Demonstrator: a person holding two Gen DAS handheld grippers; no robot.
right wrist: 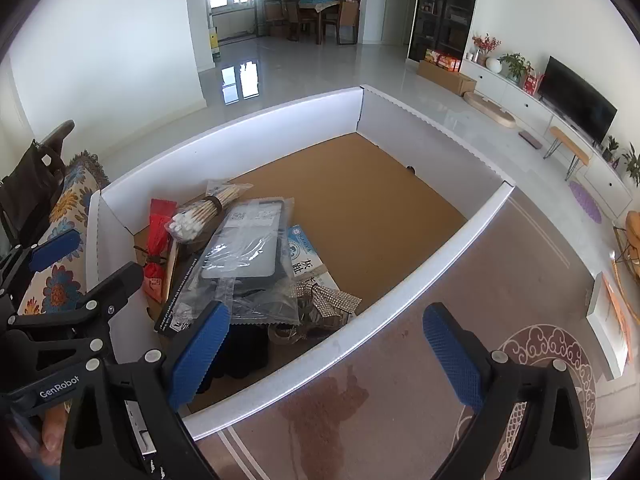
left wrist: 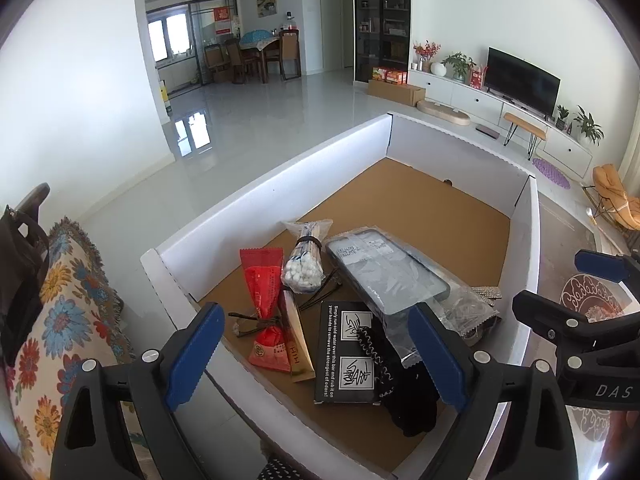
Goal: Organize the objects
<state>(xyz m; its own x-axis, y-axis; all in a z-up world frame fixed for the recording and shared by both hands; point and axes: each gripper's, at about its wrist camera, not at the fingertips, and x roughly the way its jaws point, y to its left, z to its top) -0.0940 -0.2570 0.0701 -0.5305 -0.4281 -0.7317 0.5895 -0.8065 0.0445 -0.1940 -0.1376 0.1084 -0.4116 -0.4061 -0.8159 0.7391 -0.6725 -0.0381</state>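
A shallow white-walled cardboard box (left wrist: pixel 280 184) (right wrist: pixel 400 296) holds a pile at its near left end. In the pile are a red packet (left wrist: pixel 264 300) (right wrist: pixel 158 236), a bagged bundle of cotton swabs (left wrist: pixel 304 264) (right wrist: pixel 200 216), a bagged phone case (left wrist: pixel 384 268) (right wrist: pixel 244 248), a black printed card (left wrist: pixel 348 352), a black cloth (left wrist: pixel 404 392), a rhinestone strip (right wrist: pixel 328 300) and a blue-white booklet (right wrist: pixel 308 256). My left gripper (left wrist: pixel 320 356) is open and empty above the pile. My right gripper (right wrist: pixel 328 352) is open and empty over the box's near wall.
A floral-covered cushion (left wrist: pixel 60 320) lies left of the box. A patterned brown rug (right wrist: pixel 400 400) lies to its right. Beyond are a glossy tiled floor (left wrist: pixel 248 120), a TV cabinet (left wrist: pixel 500 100) and a dining table (right wrist: pixel 320 8).
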